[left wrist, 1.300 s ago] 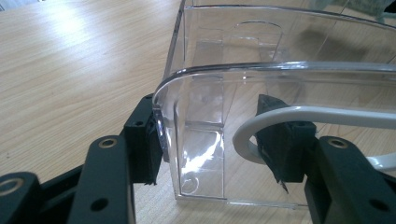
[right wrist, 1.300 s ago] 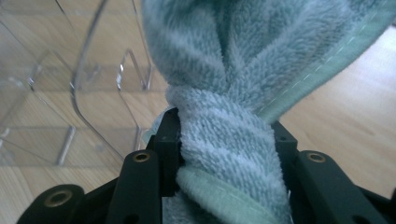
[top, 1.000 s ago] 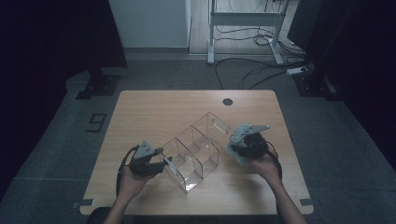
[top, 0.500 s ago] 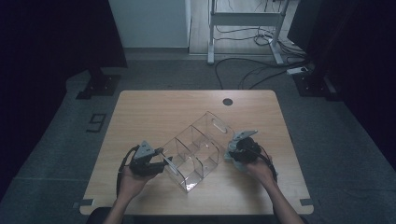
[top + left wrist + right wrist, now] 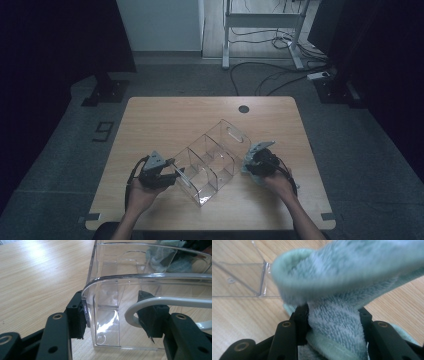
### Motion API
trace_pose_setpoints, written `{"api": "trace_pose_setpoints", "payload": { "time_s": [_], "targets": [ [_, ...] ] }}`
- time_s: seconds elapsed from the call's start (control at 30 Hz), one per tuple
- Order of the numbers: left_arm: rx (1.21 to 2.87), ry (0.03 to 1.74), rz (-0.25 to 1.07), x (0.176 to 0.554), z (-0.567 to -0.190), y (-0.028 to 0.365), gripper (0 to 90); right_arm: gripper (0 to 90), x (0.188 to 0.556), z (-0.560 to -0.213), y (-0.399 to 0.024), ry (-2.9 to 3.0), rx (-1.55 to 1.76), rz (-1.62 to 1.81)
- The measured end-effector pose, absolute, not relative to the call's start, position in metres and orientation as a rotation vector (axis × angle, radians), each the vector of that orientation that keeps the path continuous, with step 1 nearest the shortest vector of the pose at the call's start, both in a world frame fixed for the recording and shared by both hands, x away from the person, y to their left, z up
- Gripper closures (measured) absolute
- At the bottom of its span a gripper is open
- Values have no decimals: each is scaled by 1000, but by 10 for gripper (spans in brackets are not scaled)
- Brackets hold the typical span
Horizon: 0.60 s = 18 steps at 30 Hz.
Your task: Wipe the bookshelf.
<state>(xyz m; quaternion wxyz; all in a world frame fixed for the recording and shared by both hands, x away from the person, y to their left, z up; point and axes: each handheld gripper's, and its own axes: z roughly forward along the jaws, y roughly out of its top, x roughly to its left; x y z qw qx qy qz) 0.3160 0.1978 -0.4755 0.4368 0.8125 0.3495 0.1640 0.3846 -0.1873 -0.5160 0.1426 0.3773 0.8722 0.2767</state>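
Your left claw (image 5: 112,315) pinching the clear divided organizer's (image 5: 212,160) near end wall on the table (image 5: 165,120), your right claw (image 5: 333,315) clamped on a green towel (image 5: 352,277) just beside its far end

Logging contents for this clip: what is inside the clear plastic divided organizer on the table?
The clear plastic divided organizer looks empty: its see-through compartments show just the wooden table beneath. The pale green terry cloth is outside it, in the right gripper. No compartment looks covered.
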Motion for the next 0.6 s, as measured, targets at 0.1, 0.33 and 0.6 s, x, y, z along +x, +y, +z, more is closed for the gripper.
{"api": "trace_pose_setpoints", "payload": {
  "time_s": [0.1, 0.33, 0.6],
  "targets": [
    [2020, 871, 409, 316, -476, 198, 446, 569, 379, -512, -190, 2519, 1088, 797],
    [2019, 872, 409, 316, -476, 198, 446, 569, 362, -502, -196, 2520, 1063, 830],
    [2018, 873, 409, 316, -476, 198, 446, 569, 339, -490, -208, 2509, 1052, 908]
  ]
}}
